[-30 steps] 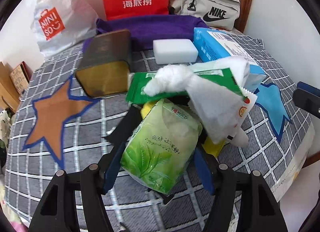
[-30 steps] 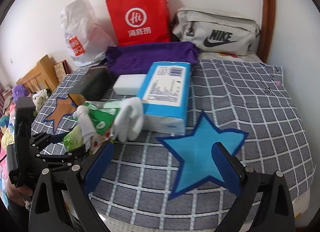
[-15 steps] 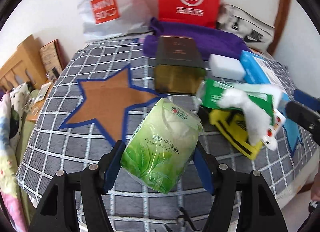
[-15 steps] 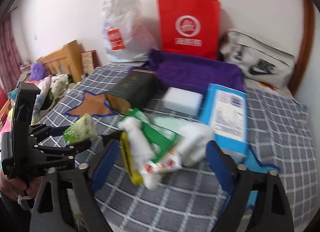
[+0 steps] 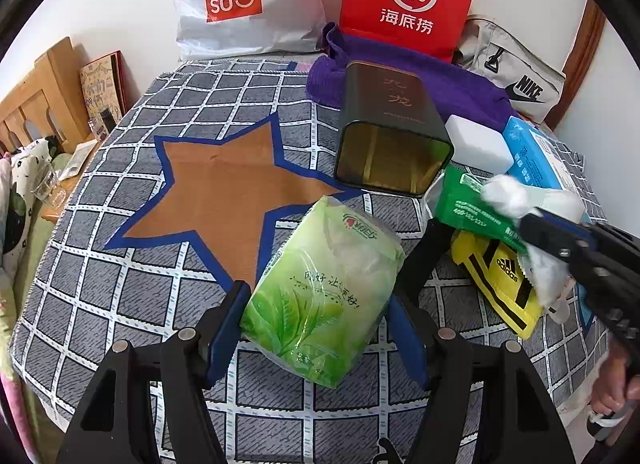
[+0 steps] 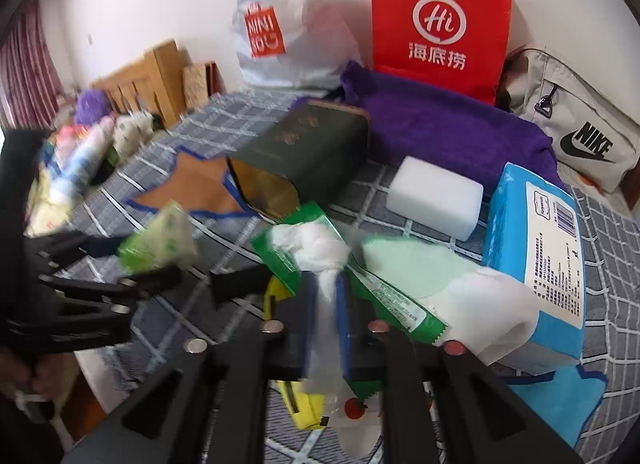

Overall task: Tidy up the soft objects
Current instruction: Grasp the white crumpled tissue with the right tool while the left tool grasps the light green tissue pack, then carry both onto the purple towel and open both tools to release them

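Observation:
My left gripper (image 5: 318, 316) is shut on a green tissue pack (image 5: 324, 284), holding it above the checked cloth near the lower point of the brown star patch (image 5: 224, 192). In the right wrist view that pack (image 6: 160, 240) shows blurred at the left. My right gripper (image 6: 326, 290) is shut on a white knotted bag (image 6: 320, 244) that lies on a green wipes packet (image 6: 384, 288). Under them is a yellow pouch (image 5: 500, 276). In the left wrist view the right gripper (image 5: 560, 240) comes in from the right edge.
A dark tin box (image 5: 392, 132) lies on its side, open end toward me. Beside it are a white sponge block (image 5: 478, 142), a blue tissue pack (image 6: 536, 248) and a blue star patch (image 6: 560, 396). A purple towel (image 6: 440, 124), red bag (image 5: 408, 0), white bag (image 5: 240, 0) and grey bag (image 6: 580, 136) line the back.
The left gripper carried the green tissue pack out of the pile, leftward to the brown star. The right gripper swung left from the blue star to the pile and closed on the white knotted bag.

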Tool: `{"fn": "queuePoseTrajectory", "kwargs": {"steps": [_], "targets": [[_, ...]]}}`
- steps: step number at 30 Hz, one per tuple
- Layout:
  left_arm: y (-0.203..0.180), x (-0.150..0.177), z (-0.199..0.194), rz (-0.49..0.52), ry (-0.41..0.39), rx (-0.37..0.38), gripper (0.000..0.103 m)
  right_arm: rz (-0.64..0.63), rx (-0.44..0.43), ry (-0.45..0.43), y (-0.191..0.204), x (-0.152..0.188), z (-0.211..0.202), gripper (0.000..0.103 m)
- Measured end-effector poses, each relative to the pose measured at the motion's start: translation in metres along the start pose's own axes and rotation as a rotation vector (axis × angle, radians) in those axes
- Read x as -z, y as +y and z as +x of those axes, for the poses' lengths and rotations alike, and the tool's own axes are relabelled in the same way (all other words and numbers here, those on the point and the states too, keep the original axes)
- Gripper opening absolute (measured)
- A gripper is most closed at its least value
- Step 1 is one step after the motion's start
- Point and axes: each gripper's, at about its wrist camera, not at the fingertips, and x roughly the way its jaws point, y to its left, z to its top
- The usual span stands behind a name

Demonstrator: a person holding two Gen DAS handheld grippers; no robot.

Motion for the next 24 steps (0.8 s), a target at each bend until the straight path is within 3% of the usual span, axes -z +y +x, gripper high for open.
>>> {"fn": "queuePoseTrajectory", "kwargs": {"steps": [2,8,12,17,24], "targets": [[0.000,0.000,0.001,-0.008,0.003,0.002,0.066,0.019,-0.015,-0.019,-0.003,0.001,-0.010,0.010],[-0.002,0.002,-0.006,-0.027,0.002,-0.003,0.066,0.044,0.066,-0.072,-0.022,0.014,-0.054,0.010],[-0.005,0.003,-0.013,-0.039,-0.008,-0.009,0.066,0.101,0.130,-0.061,-0.048,0.035,-0.077,0.010],[-0.013,0.003,-0.023,-0.039,-0.015,-0.021,0.066,0.182,0.190,0.034,-0.081,0.072,-0.067,0.010],[-0.027,-0.001,-0.036,-0.022,-0.025,-0.034,0.066,0.243,0.163,0.103,-0.103,0.108,-0.042,0.010]]}}
